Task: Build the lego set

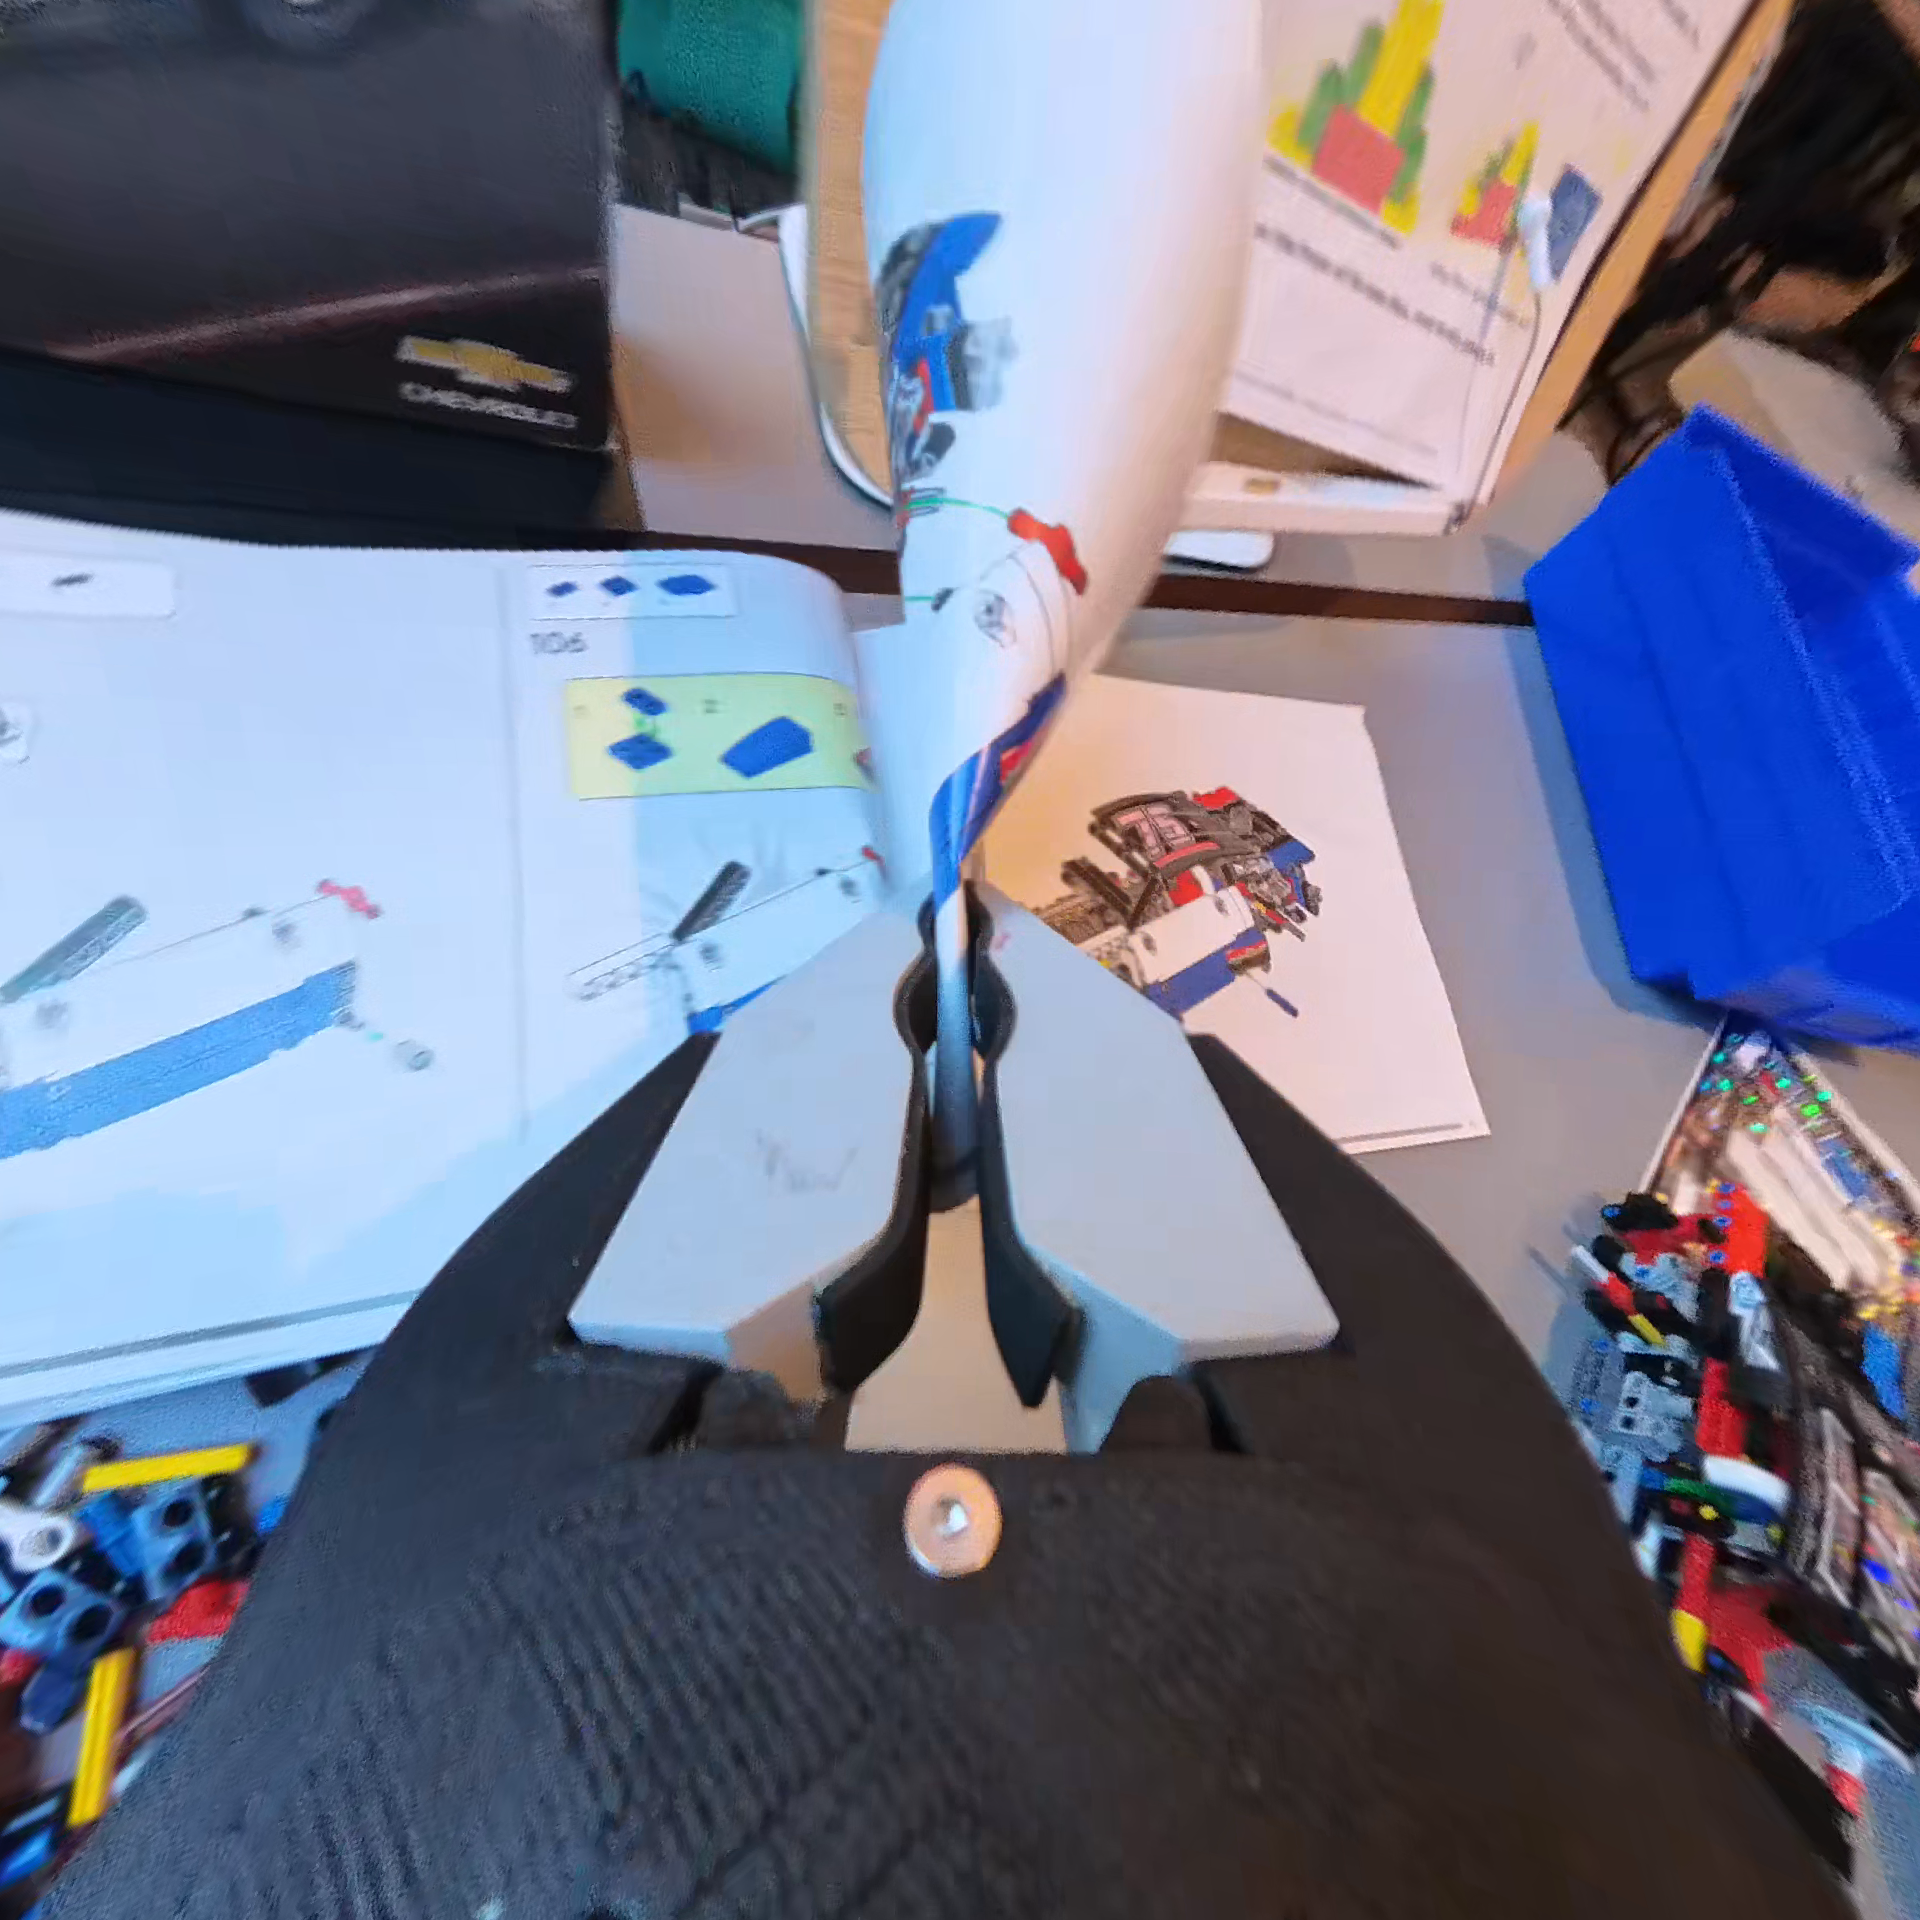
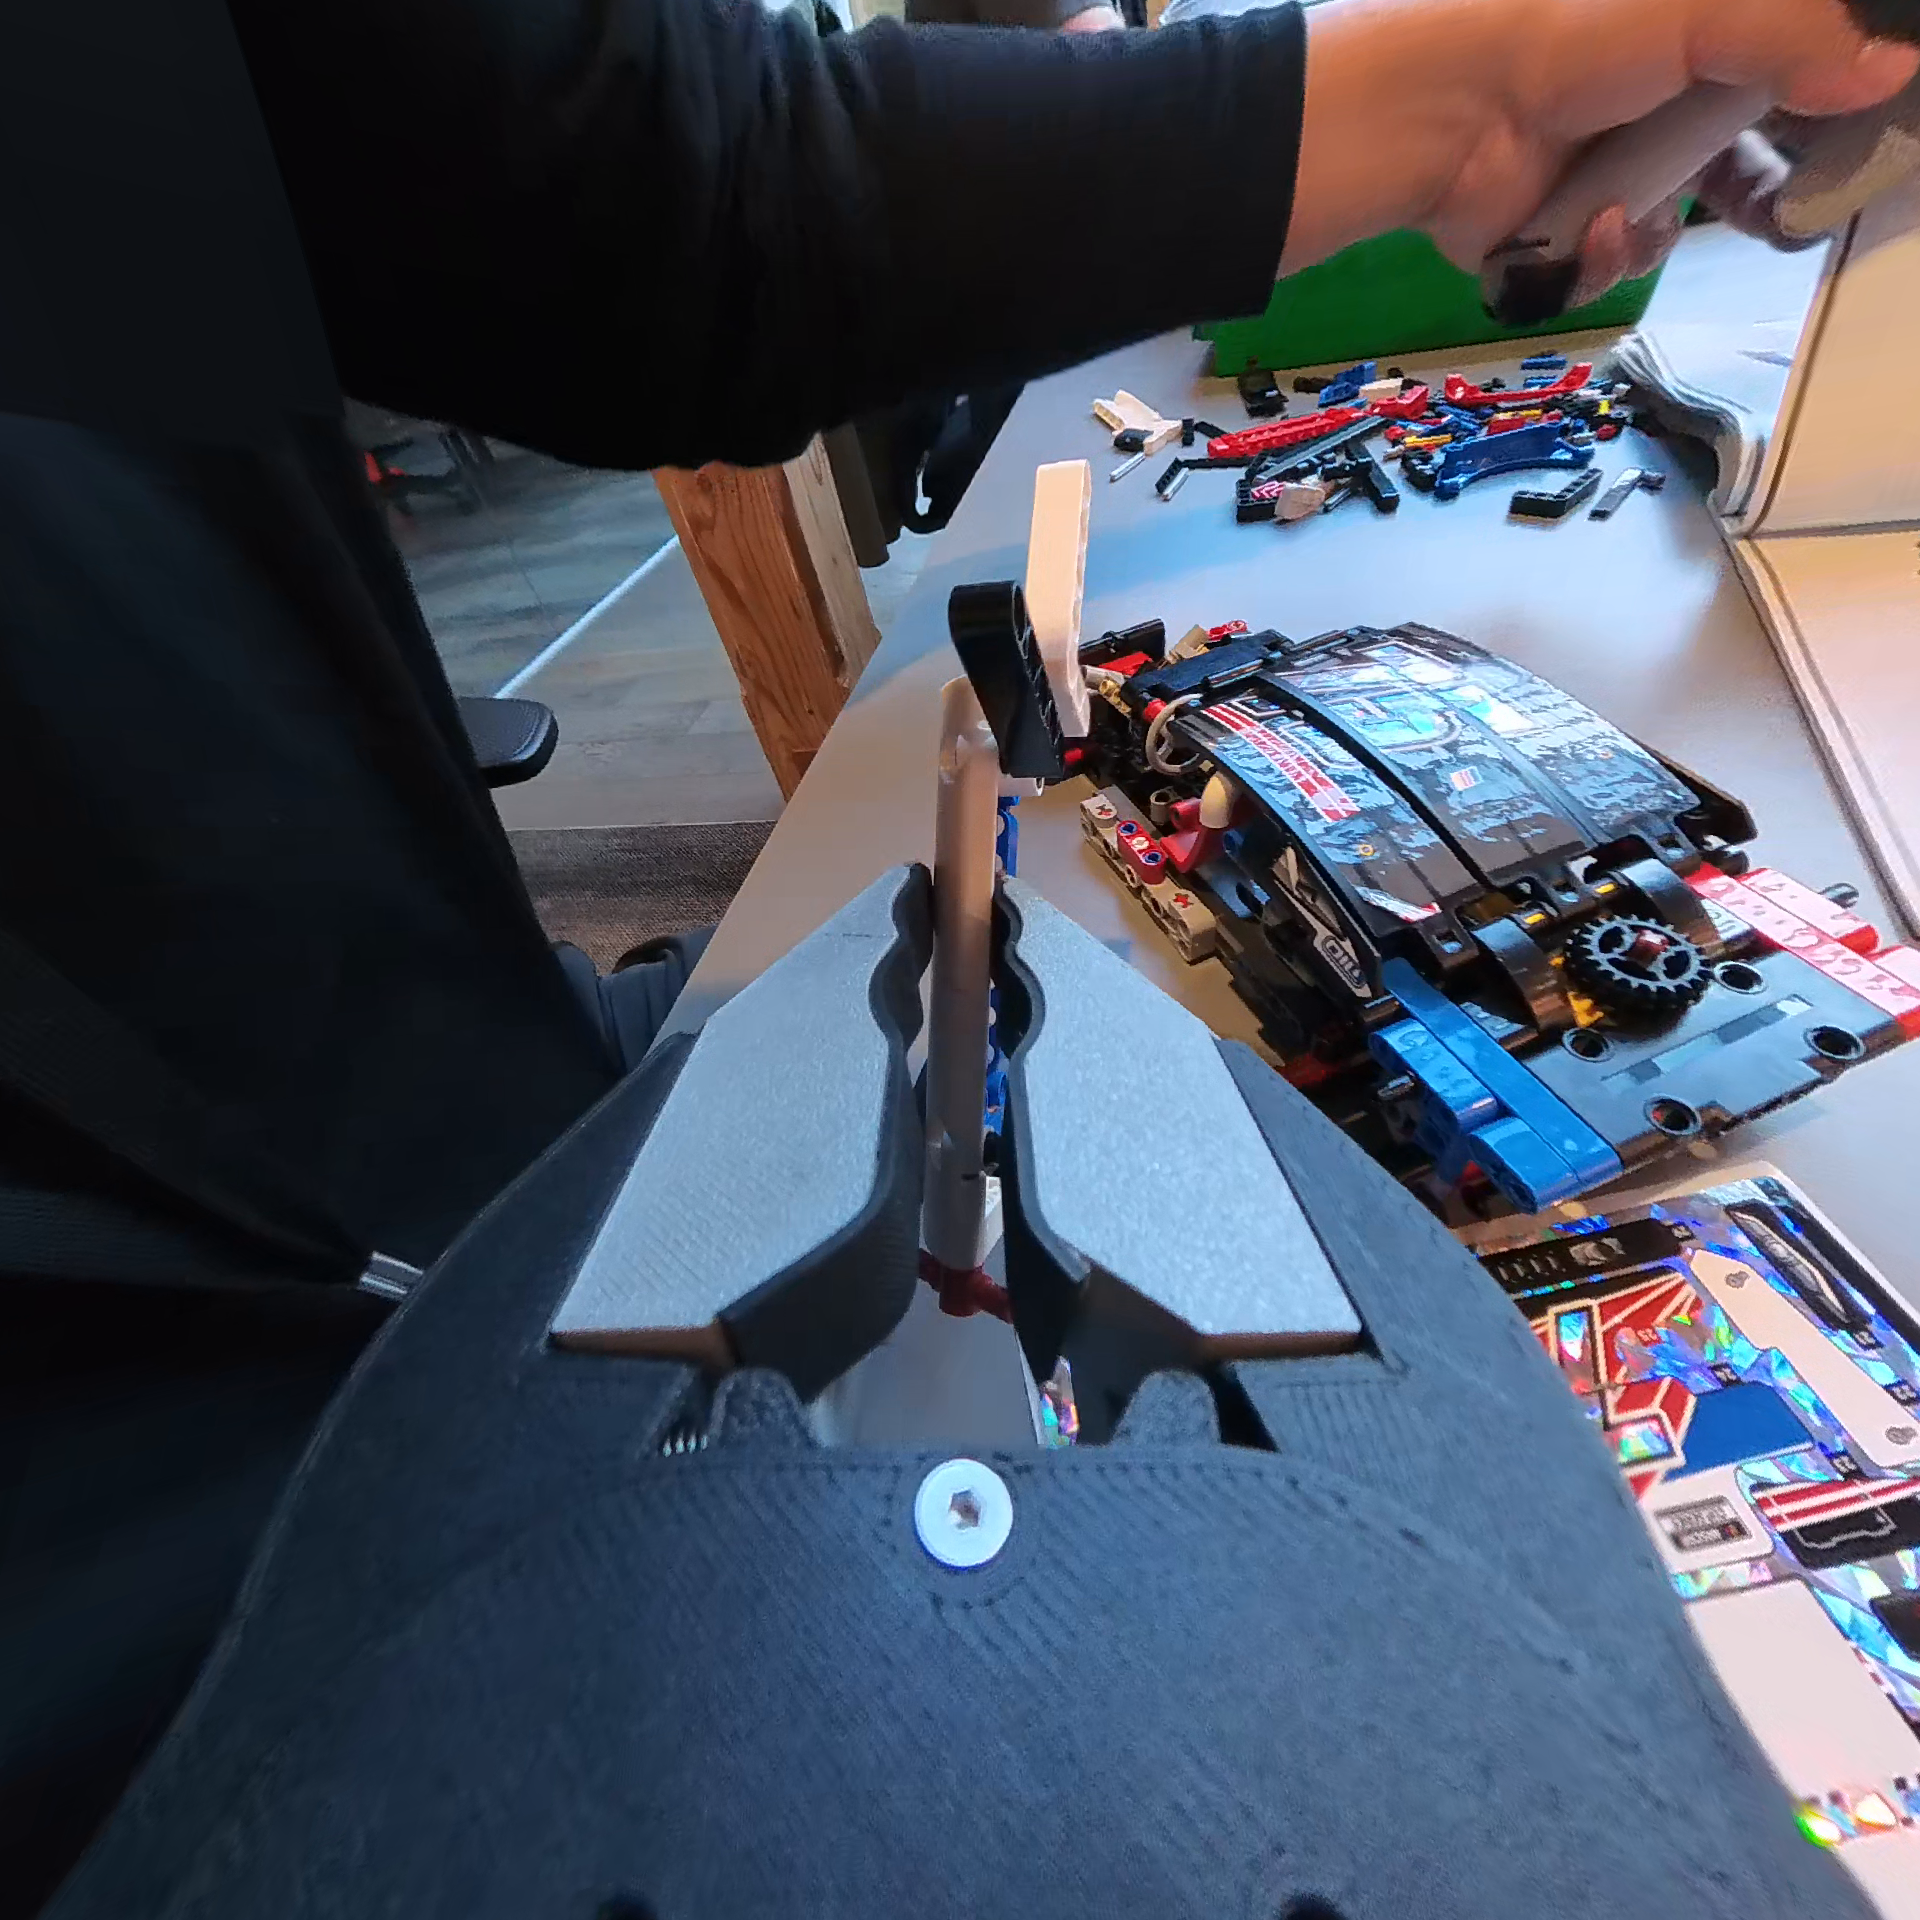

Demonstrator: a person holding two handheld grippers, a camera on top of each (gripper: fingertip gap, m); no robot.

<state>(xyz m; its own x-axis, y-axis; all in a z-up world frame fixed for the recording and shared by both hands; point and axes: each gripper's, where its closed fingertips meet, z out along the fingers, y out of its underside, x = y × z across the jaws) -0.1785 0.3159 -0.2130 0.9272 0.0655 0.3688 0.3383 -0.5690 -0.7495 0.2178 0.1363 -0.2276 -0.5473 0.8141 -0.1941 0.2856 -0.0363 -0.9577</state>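
Observation:
In the left wrist view my left gripper (image 1: 954, 935) is shut on a page (image 1: 1029, 416) of the open instruction booklet (image 1: 364, 883) and holds it curled upright above the spread. In the right wrist view my right gripper (image 2: 961, 914) is shut on a white and blue lego sub-assembly (image 2: 966, 935) that stands upright between the pads, with a black piece (image 2: 1013, 686) and a white beam (image 2: 1058, 561) at its top. The partly built lego car (image 2: 1455, 883) lies on the grey table (image 2: 1403, 582) to the right of it.
Loose lego parts lie in a pile far back (image 2: 1455, 436) and beside the booklet (image 1: 94, 1579). A holographic sticker sheet (image 2: 1714, 1371) lies near right. A blue bin (image 1: 1745, 748), a black box (image 1: 312, 208), a printed car picture (image 1: 1226, 914). A person's sleeve (image 2: 727, 208) and hand (image 2: 1538, 125) reach across. There is about 45 centimetres between the tips of the two grippers.

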